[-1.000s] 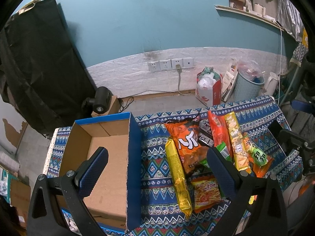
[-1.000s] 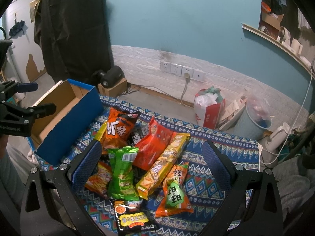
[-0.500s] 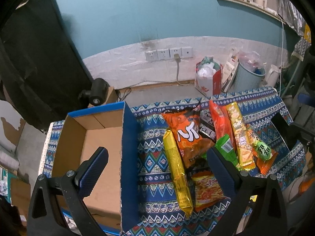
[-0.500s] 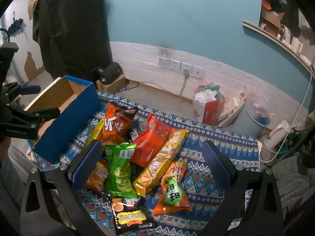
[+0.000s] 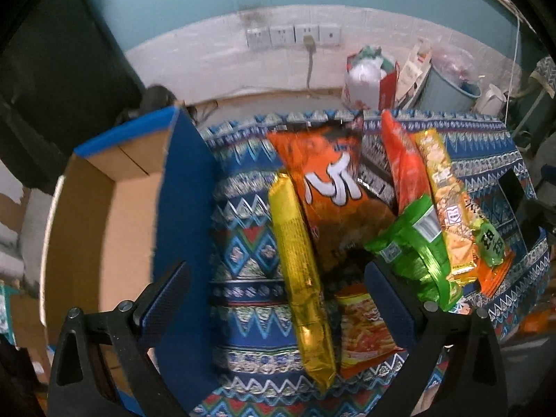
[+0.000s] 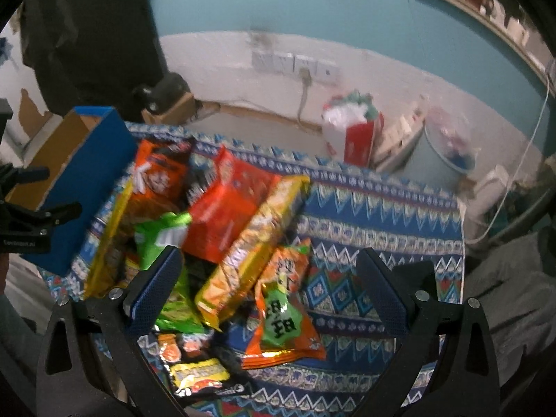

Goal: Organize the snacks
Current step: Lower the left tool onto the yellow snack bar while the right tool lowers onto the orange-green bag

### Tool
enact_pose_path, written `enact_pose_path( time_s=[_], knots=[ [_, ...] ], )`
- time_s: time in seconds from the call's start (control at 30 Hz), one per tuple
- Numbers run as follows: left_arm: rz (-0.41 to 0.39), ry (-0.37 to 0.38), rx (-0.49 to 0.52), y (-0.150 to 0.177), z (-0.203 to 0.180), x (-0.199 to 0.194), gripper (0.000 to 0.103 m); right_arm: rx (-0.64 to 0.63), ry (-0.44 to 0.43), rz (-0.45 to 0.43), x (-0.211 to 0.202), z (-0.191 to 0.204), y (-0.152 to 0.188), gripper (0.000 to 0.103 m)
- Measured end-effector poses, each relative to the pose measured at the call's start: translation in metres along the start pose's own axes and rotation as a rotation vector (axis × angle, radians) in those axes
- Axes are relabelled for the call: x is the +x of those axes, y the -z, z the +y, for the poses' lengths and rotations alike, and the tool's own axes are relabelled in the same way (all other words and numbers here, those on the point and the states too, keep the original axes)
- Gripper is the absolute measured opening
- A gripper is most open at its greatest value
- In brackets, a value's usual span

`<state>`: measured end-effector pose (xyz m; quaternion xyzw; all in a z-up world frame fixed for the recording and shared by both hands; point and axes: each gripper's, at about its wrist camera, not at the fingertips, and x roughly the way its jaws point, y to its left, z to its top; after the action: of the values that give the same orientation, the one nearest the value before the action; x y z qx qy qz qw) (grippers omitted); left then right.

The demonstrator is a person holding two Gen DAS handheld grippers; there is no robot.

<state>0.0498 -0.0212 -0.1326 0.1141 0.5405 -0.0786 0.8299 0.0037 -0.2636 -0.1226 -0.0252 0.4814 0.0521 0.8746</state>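
The open cardboard box with blue outer walls (image 5: 104, 215) sits at the left end of the desk (image 5: 243, 243) under its blue patterned cloth, seemingly placed there as the destination for the snacks, and nothing shows inside it. Just right of it lies the long yellow foil packet (image 5: 299, 278), then the large orange crisp bag (image 5: 330, 187), the green foil bag (image 5: 413, 253) and the long orange-yellow biscuit packet (image 5: 448, 205), heaped loosely and overlapping, apparently awaiting sorting. The left gripper (image 5: 278, 299) hovers low between box and pile, jaws spread, holding nothing. The right gripper (image 6: 267, 295) hangs over the pile's right side, above the small orange-and-green pouch (image 6: 281, 309), jaws spread too, both angled downward
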Motion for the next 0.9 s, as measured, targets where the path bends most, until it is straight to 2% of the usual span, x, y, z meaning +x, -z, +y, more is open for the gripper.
enact_pose_path(
  time_s=[0.2, 0.3, 0.47, 0.67, 0.83, 0.9],
  knots=[
    [0.04, -0.008, 0.018, 0.002, -0.01, 0.026, 0.101, 0.007, 0.024, 0.132, 0.045, -0.014, 0.017, 0.091],
    [0.074, -0.006, 0.011, 0.003, -0.011, 0.039, 0.092, 0.006, 0.022, 0.19, 0.064, -0.019, 0.025, 0.088],
    [0.119, -0.007, 0.001, 0.007, -0.008, 0.057, 0.09, -0.003, 0.012, 0.251, 0.084, -0.022, 0.035, 0.084],
    [0.173, -0.01, 0.008, 0.011, -0.008, 0.08, 0.078, -0.028, 0.0, 0.307, 0.105, -0.021, 0.044, 0.078],
    [0.193, 0.055, -0.026, 0.01, 0.001, 0.095, 0.061, -0.034, -0.023, 0.328, 0.119, -0.021, 0.049, 0.067],
    [0.189, 0.073, -0.037, 0.011, 0.004, 0.097, 0.06, -0.039, -0.035, 0.334, 0.123, -0.02, 0.048, 0.054]
  ],
)
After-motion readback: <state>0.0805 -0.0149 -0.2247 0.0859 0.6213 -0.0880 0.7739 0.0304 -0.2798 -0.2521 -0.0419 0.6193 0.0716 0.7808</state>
